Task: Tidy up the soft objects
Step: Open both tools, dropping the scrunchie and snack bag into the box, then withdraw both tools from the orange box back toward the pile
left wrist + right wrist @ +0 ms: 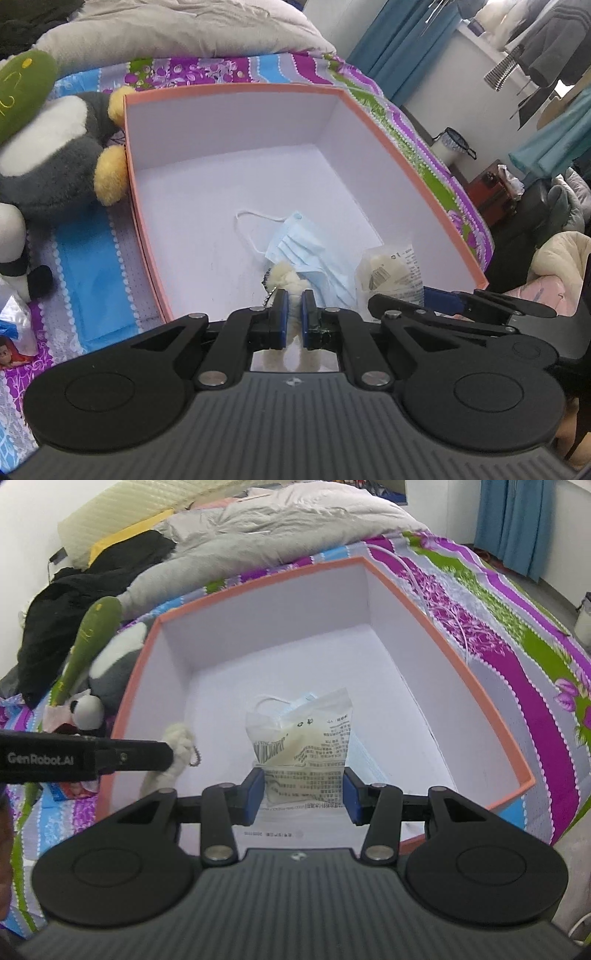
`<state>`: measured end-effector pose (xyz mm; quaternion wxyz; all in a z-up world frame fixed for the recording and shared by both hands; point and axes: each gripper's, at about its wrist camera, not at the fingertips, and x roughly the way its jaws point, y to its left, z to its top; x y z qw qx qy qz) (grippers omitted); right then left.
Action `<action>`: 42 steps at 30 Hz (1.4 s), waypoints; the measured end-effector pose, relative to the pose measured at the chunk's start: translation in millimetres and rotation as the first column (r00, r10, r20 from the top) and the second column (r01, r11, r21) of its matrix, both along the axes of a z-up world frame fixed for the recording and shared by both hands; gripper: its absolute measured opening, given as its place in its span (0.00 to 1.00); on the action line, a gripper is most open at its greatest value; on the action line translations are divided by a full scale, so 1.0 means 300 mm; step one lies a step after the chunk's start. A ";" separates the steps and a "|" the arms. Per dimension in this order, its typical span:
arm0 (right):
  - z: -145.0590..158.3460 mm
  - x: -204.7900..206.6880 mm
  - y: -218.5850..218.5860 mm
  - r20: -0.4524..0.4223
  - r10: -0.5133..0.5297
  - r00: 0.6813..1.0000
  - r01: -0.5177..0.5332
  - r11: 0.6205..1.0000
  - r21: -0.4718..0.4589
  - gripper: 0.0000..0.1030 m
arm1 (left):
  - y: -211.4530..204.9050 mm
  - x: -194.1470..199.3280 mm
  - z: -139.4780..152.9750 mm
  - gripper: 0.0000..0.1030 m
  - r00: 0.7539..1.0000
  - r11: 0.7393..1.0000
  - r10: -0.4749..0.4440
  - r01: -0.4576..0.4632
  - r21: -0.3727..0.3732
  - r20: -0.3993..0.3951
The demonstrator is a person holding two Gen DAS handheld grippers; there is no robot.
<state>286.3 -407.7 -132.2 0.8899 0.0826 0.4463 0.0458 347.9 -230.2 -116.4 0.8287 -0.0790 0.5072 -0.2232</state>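
Note:
An orange box (130, 155) with a white inside sits on the bed; it also shows in the right wrist view (491, 705). A blue face mask (303, 243) lies on its floor. My left gripper (293, 306) is shut on a small cream plush keychain (284, 275), held over the box's near edge; it also shows in the right wrist view (177, 742). My right gripper (304, 794) has its jaws set around a clear packet with printed text (306, 746), which stands in the box; the packet also shows in the left wrist view (393, 273). Whether the pads press it is unclear.
A grey and white plush with yellow feet (55, 147) and a green plush (22, 88) lie left of the box. A tissue pack (14, 328) lies at the near left. A grey duvet (277, 520) and black clothes (92, 572) lie behind.

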 end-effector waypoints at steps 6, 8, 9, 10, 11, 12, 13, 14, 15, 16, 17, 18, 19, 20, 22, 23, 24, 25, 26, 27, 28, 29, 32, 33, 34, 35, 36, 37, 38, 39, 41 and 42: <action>0.002 0.000 -0.006 -0.003 0.013 1.000 -0.013 1.000 0.001 0.59 | 0.006 -0.006 0.001 0.30 1.000 1.000 0.021 -0.021 0.018 0.003; 0.016 -0.011 0.000 0.013 0.016 1.000 -0.016 1.000 0.001 0.60 | 0.017 -0.018 0.017 0.31 0.999 1.000 0.024 -0.024 0.015 0.024; 0.026 -0.018 0.005 0.023 0.019 1.000 -0.019 1.000 0.000 0.60 | 0.022 -0.026 0.029 0.31 0.999 1.000 0.023 -0.024 0.013 0.033; 0.039 -0.025 0.010 0.035 0.021 0.999 -0.021 1.000 -0.001 0.60 | 0.028 -0.033 0.042 0.31 0.999 1.000 0.023 -0.024 0.012 0.043; 0.053 -0.032 0.015 0.046 0.023 0.999 -0.023 1.000 -0.001 0.60 | 0.036 -0.043 0.059 0.31 0.998 1.000 0.025 -0.026 0.013 0.056; 0.065 -0.035 0.017 0.056 0.024 0.998 -0.024 1.000 0.000 0.60 | 0.047 -0.053 0.079 0.31 0.997 0.999 0.028 -0.029 0.013 0.073; 0.083 -0.043 0.023 0.072 0.026 0.997 -0.026 1.000 -0.001 0.60 | 0.056 -0.065 0.099 0.31 0.996 1.000 0.028 -0.029 0.011 0.088; 0.100 -0.052 0.027 0.088 0.028 0.996 -0.028 1.000 -0.002 0.60 | 0.069 -0.077 0.124 0.31 0.994 0.999 0.031 -0.031 0.007 0.108; 0.119 -0.062 0.034 0.105 0.030 0.994 -0.029 1.000 -0.003 0.60 | 0.081 -0.090 0.147 0.31 0.992 0.999 0.034 -0.035 0.004 0.124; 0.142 -0.075 0.043 0.125 0.031 0.992 -0.031 1.000 -0.004 0.60 | 0.094 -0.103 0.170 0.31 0.989 0.999 0.038 -0.038 -0.002 0.141; 0.159 -0.083 0.048 0.141 0.032 0.990 -0.032 1.000 -0.002 0.60 | 0.109 -0.117 0.194 0.31 0.986 0.999 0.041 -0.040 -0.007 0.159; 0.182 -0.094 0.056 0.159 0.034 0.987 -0.035 0.999 0.000 0.60 | 0.124 -0.132 0.219 0.31 0.983 0.999 0.045 -0.044 -0.011 0.179; 0.205 -0.109 0.067 0.179 0.038 0.983 -0.038 0.999 0.001 0.60 | 0.137 -0.147 0.242 0.31 0.979 0.999 0.049 -0.047 -0.015 0.197; 0.225 -0.122 0.076 0.196 0.042 0.980 -0.043 0.999 0.001 0.60 | 0.151 -0.165 0.265 0.31 0.975 0.999 0.052 -0.049 -0.018 0.215; 0.268 -0.153 0.102 0.235 0.056 0.970 -0.057 0.998 -0.001 0.60 | 0.174 -0.207 0.310 0.31 0.966 0.999 0.052 -0.050 -0.017 0.253; 0.287 -0.167 0.115 0.252 0.061 0.966 -0.063 0.998 0.000 0.60 | 0.187 -0.229 0.330 0.31 0.960 0.999 0.053 -0.051 -0.012 0.274; 0.304 -0.182 0.127 0.267 0.066 0.962 -0.069 0.998 0.003 0.60 | 0.200 -0.253 0.351 0.31 0.954 0.999 0.052 -0.053 -0.007 0.295; 0.321 -0.197 0.141 0.281 0.072 0.957 -0.077 0.997 0.007 0.60 | 0.213 -0.275 0.368 0.31 0.948 0.998 0.055 -0.057 -0.004 0.313; 0.335 -0.211 0.153 0.294 0.078 0.953 -0.085 0.996 0.010 0.60 | 0.227 -0.298 0.384 0.31 0.943 0.998 0.059 -0.060 -0.007 0.327; 0.350 -0.226 0.166 0.308 0.085 0.948 -0.093 0.996 0.010 0.60 | 0.243 -0.322 0.401 0.31 0.938 0.998 0.061 -0.061 -0.010 0.340; 0.364 -0.244 0.181 0.323 0.092 0.942 -0.100 0.995 0.009 0.60 | 0.261 -0.347 0.418 0.31 0.932 0.998 0.069 -0.068 -0.015 0.356; 0.378 -0.262 0.195 0.338 0.100 0.936 -0.109 0.994 0.008 0.60 | 0.288 -0.379 0.437 0.31 0.923 0.996 0.090 -0.086 -0.027 0.374; 0.407 -0.304 0.231 0.371 0.117 0.921 -0.131 0.991 0.014 0.60 | 0.358 -0.447 0.479 0.31 0.906 0.991 0.130 -0.117 -0.057 0.402; 0.414 -0.318 0.242 0.380 0.122 0.917 -0.140 0.990 0.018 0.60 | 0.379 -0.468 0.488 0.31 0.900 0.990 0.143 -0.129 -0.063 0.412; 0.422 -0.332 0.253 0.390 0.129 0.912 -0.149 0.989 0.022 0.60 | 0.401 -0.491 0.498 0.31 0.893 0.988 0.156 -0.142 -0.065 0.422; 0.426 -0.343 0.266 0.397 0.132 0.908 -0.153 0.988 0.022 0.60 | 0.423 -0.512 0.506 0.31 0.887 0.986 0.167 -0.153 -0.067 0.430; 0.430 -0.356 0.279 0.403 0.136 0.905 -0.158 0.987 0.022 0.60 | 0.442 -0.531 0.513 0.31 0.882 0.985 0.174 -0.161 -0.068 0.437; 0.433 -0.365 0.289 0.408 0.140 0.902 -0.163 0.986 0.023 0.60 | 0.462 -0.549 0.521 0.31 0.876 0.983 0.182 -0.168 -0.069 0.446; 0.434 -0.374 0.300 0.413 0.145 0.899 -0.169 0.985 0.024 0.60 | 0.480 -0.568 0.526 0.31 0.871 0.982 0.188 -0.175 -0.070 0.454; 0.433 -0.384 0.314 0.415 0.148 0.898 -0.173 0.985 0.023 0.60 | 0.496 -0.585 0.530 0.31 0.867 0.981 0.191 -0.180 -0.067 0.461; 0.425 -0.399 0.343 0.412 0.157 0.898 -0.184 0.983 0.027 0.60 | 0.520 -0.620 0.535 0.31 0.858 0.980 0.196 -0.191 -0.059 0.475; 0.420 -0.406 0.357 0.410 0.164 0.897 -0.194 0.980 0.032 0.60 | 0.527 -0.635 0.537 0.31 0.856 0.980 0.196 -0.194 -0.056 0.479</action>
